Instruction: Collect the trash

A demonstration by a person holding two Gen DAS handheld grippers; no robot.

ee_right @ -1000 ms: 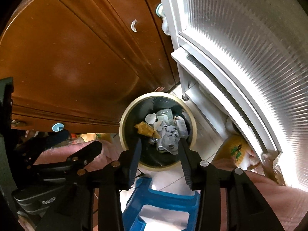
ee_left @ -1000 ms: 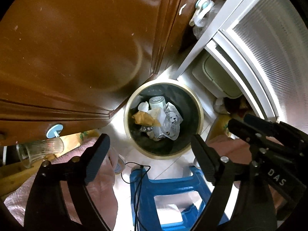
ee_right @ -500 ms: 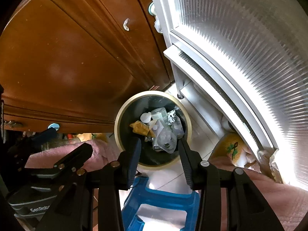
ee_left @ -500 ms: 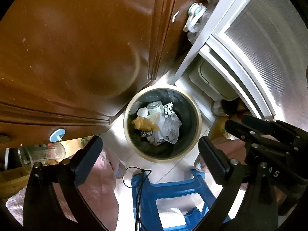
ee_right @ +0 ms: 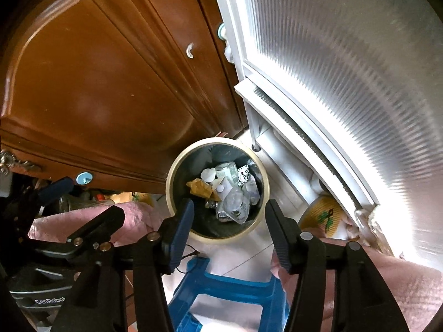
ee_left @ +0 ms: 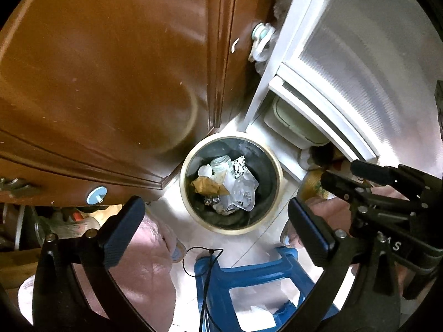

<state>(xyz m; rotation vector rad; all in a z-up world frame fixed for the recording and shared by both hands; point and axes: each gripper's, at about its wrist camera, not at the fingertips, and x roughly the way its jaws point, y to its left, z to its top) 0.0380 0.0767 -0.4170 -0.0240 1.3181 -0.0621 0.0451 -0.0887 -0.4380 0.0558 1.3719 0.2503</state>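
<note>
A round bin point(ee_left: 272, 163) point(ee_right: 170, 174) with a cream rim and dark inside stands on the pale floor below both grippers. Trash lies in it: clear plastic wrappers point(ee_left: 242, 191) point(ee_right: 235, 204), a brown paper piece point(ee_left: 206, 185) point(ee_right: 200, 189), a small jar point(ee_left: 220, 163) and a white lump point(ee_right: 208, 174). My left gripper point(ee_left: 217, 227) hangs above the bin, its jaws opening wide with nothing between them. My right gripper point(ee_right: 228, 228) is also above the bin, jaws opening, nothing held. The right gripper's body point(ee_left: 387, 202) shows at the right of the left wrist view.
A brown wooden cabinet door point(ee_left: 110, 69) point(ee_right: 105, 88) rises left of the bin. A white ribbed-glass door frame point(ee_left: 332, 105) point(ee_right: 318, 83) stands to the right. A blue plastic stool point(ee_left: 249, 285) point(ee_right: 221, 296) sits beneath the grippers. Pink sleeves point(ee_left: 144, 262) and a yellow slipper point(ee_right: 324, 215) are nearby.
Both grippers rose, so the bin looks smaller. The left jaws spread wider. The right jaws opened, and the clear wrapper seen between them a second ago now lies in the bin.
</note>
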